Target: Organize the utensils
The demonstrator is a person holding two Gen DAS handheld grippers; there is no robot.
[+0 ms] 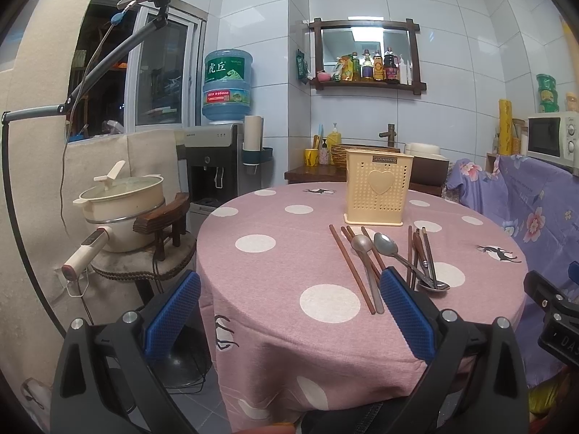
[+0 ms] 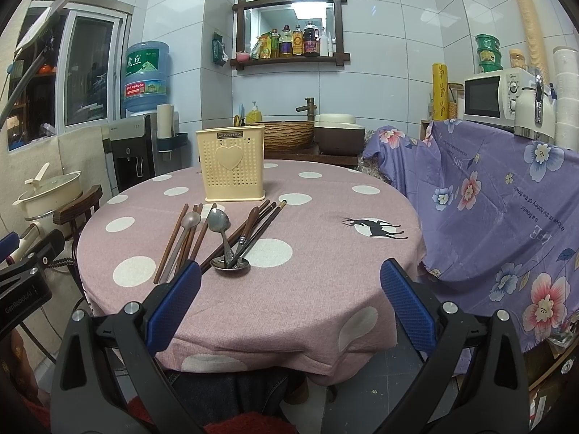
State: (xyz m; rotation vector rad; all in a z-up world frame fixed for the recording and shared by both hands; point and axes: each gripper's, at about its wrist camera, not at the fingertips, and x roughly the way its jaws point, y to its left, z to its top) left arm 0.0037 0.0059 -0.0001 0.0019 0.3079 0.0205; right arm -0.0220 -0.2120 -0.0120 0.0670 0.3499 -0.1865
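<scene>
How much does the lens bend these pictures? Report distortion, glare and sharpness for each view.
Left wrist view: strong fisheye, wall tiles bow and corners go black; the utensil holder and spoons are sharp; a ceiling light glares in the wall mirror. Right wrist view: same bowing, dark corners; the chopsticks are crisp; the open right gripper is sharp too.

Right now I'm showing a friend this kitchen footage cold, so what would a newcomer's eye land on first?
First, the pink tablecloth with white dots, filling the middle of both views. On it stands a cream utensil holder with a raised heart, upright at the far side. Just in front lies a loose heap of chopsticks and metal spoons, crossing one another, while the left claw and right claw hang open at the near edge.
</scene>
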